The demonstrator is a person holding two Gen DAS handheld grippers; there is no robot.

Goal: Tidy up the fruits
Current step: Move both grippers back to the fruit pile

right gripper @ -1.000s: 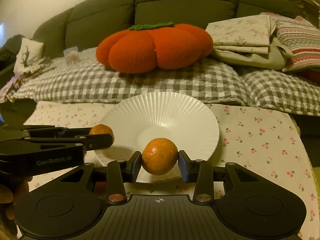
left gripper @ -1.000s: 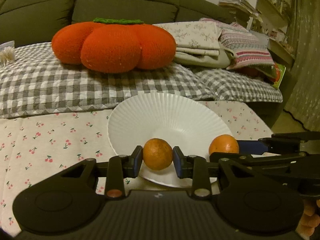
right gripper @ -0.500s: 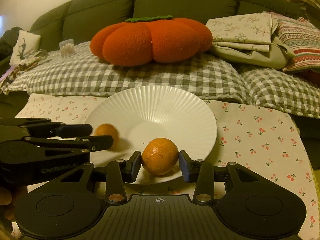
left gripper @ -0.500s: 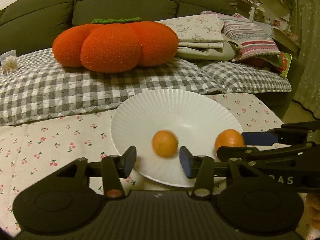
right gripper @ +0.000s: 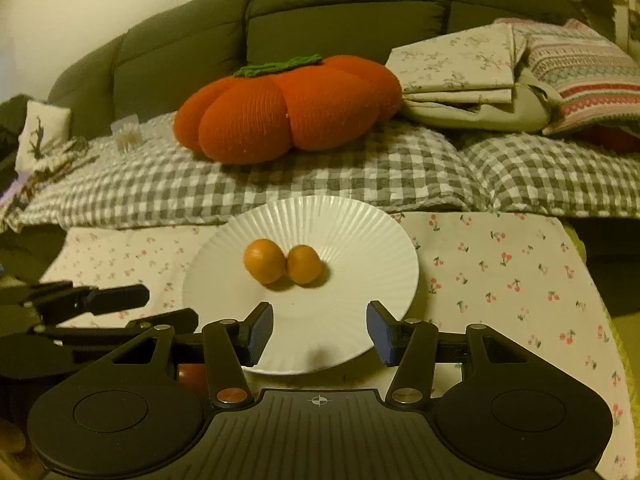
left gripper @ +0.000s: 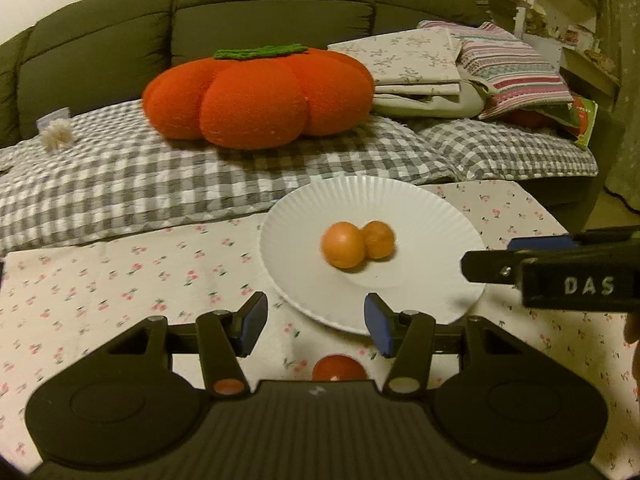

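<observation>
Two oranges (left gripper: 357,243) lie touching one another near the middle of the plate (left gripper: 432,216), which stands toward the far edge of the cherry-print cloth (left gripper: 120,276); neither fruit is near the plate's rim. Left gripper (left gripper: 313,323) hovers at the plate's near rim, jaws spread wide, nothing between them; right gripper (right gripper: 320,328) is likewise wide apart and empty, poised over the near part of the plate. A red fruit (left gripper: 339,367), possibly a tomato, shows just below the left gripper on the cloth by the plate's near edge, largely hidden by the tool body; the right view catches a sliver of something red (right gripper: 191,376) behind its own left finger, probably the same item, though this cannot be confirmed. Judgement: the oranges are placed; the red fruit appears to be the next item. Recommended practice: let one gripper take it while the other stands clear, since the two tools are close together; lower the jaws to straddle the fruit at its widest part; close gently, as a ripe tomato would bruise; set it down in the bare part of the plate beside the oranges, not on them, lest they roll toward the rim. The pumpkin cushion (left gripper: 256,96) on the sofa is not concerned.
</observation>
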